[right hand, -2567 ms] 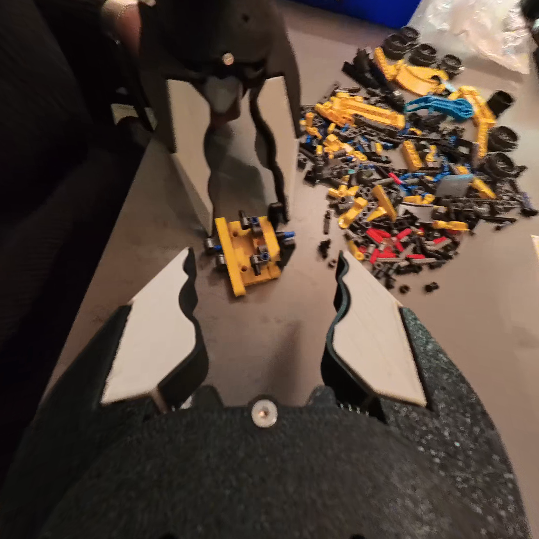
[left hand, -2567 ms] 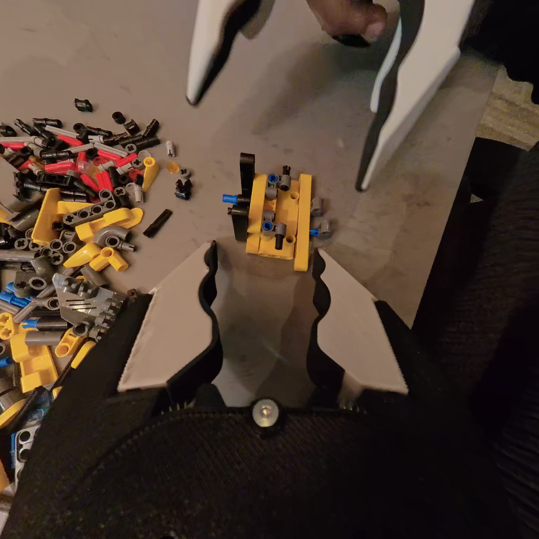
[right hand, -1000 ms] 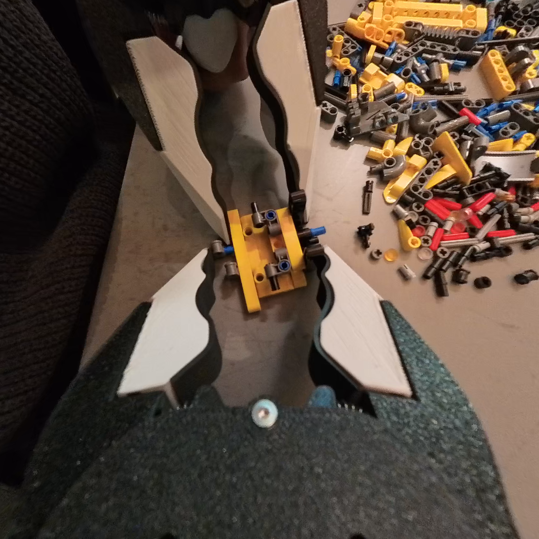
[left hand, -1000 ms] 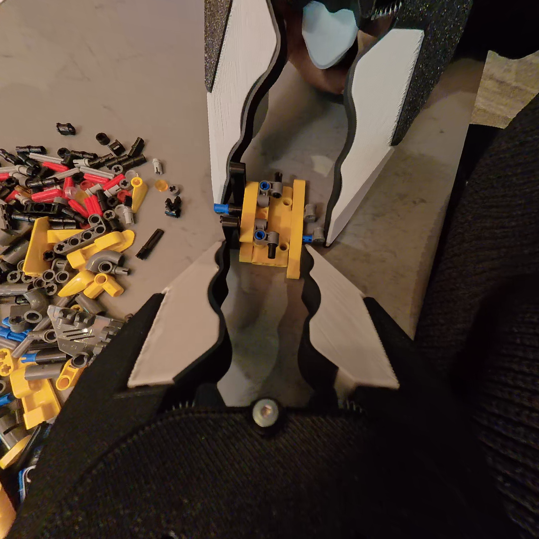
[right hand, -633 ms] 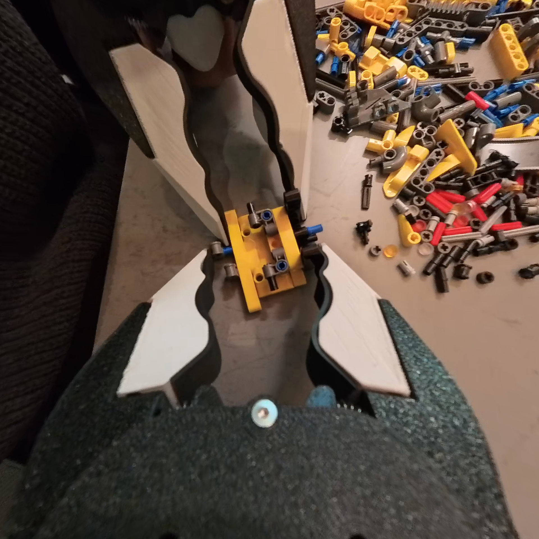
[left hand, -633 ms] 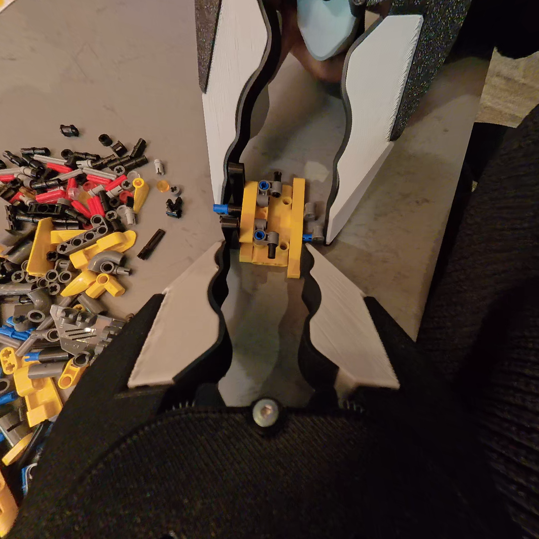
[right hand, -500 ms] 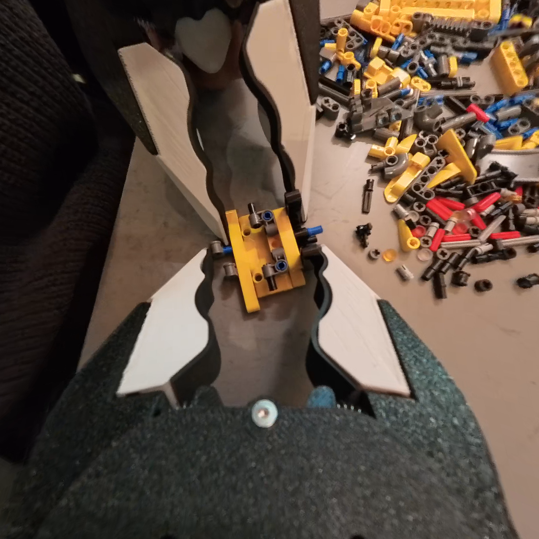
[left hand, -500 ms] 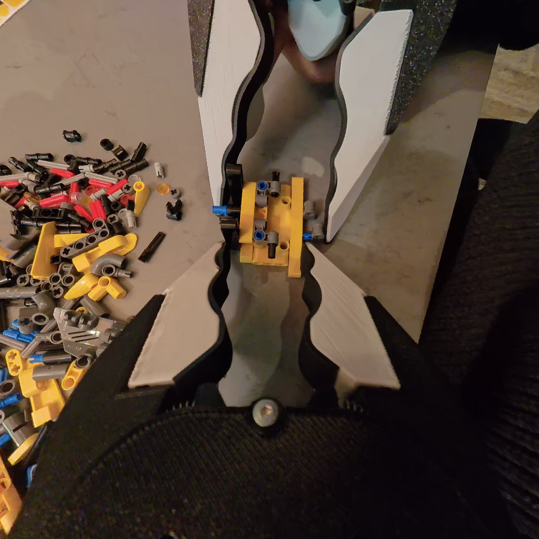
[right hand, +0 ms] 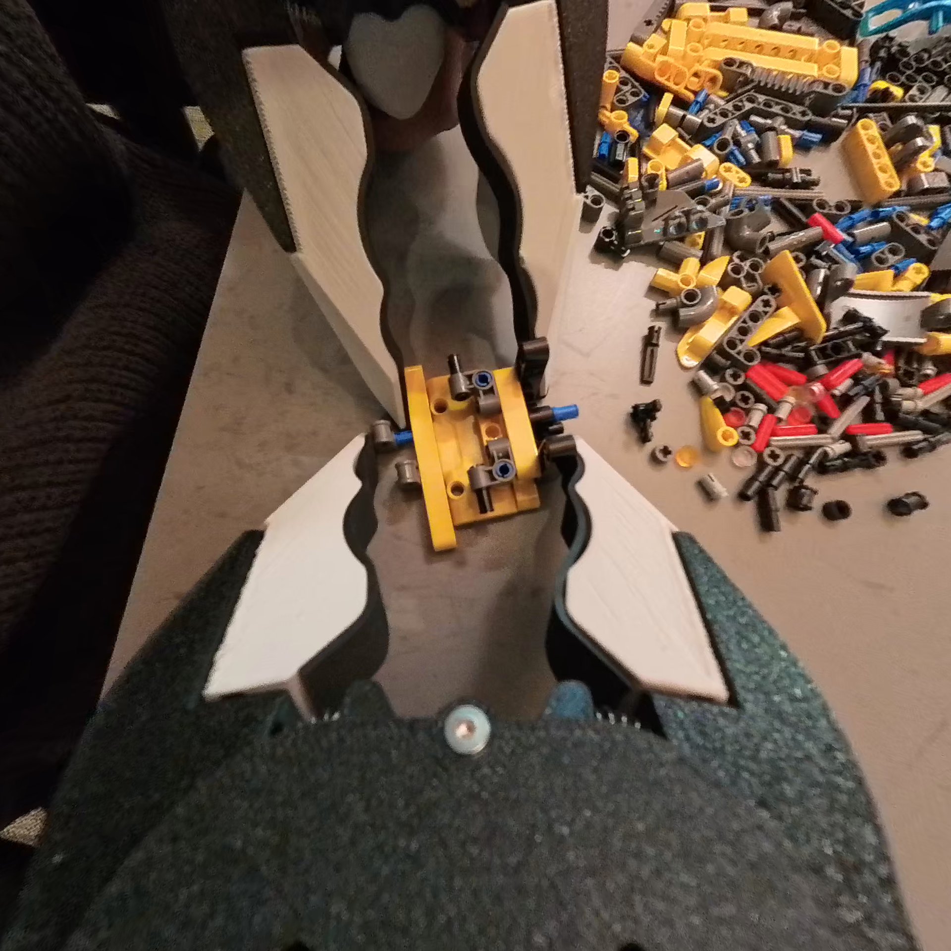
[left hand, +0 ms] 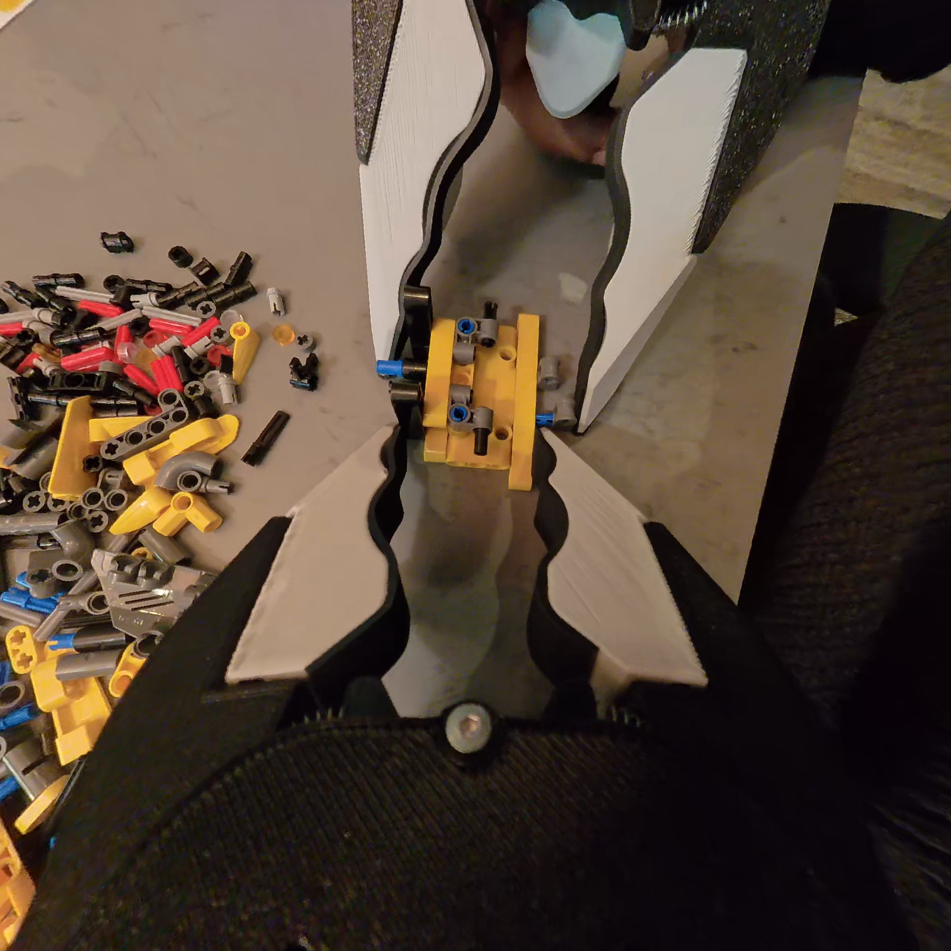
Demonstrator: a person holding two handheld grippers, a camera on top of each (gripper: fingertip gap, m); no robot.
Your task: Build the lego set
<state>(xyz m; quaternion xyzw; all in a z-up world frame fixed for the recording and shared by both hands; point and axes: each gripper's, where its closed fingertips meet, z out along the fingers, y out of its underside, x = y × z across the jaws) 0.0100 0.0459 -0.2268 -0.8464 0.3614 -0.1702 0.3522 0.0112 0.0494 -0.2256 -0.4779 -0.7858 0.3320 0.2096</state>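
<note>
Loose parts pile (left hand: 98, 437): lay at the far left of the left wrist view on the grey table (left hand: 180, 128), a spread of yellow, black, grey, red and blue building pieces; in the right wrist view it lay to the right.
Black pin (left hand: 265, 437): lay alone between the pile and the assembly, touching neither.
Left gripper (left hand: 468, 437): its jaws stood partly spread, the tips at the near corners of the assembly, one beside the black piece on its left side, the other against the long yellow beam on its right; I could not tell whether they pressed it.
Yellow assembly (left hand: 481, 396): lay flat on the table between the two grippers, near the table's edge, with grey connectors, blue pins and black pegs on top.
Right gripper (right hand: 465, 447): faced the left one from the opposite side, jaws likewise partly spread, tips beside the assembly's side pieces.
Dark knitted fabric (left hand: 875, 463): filled the right edge, past the table.
</note>
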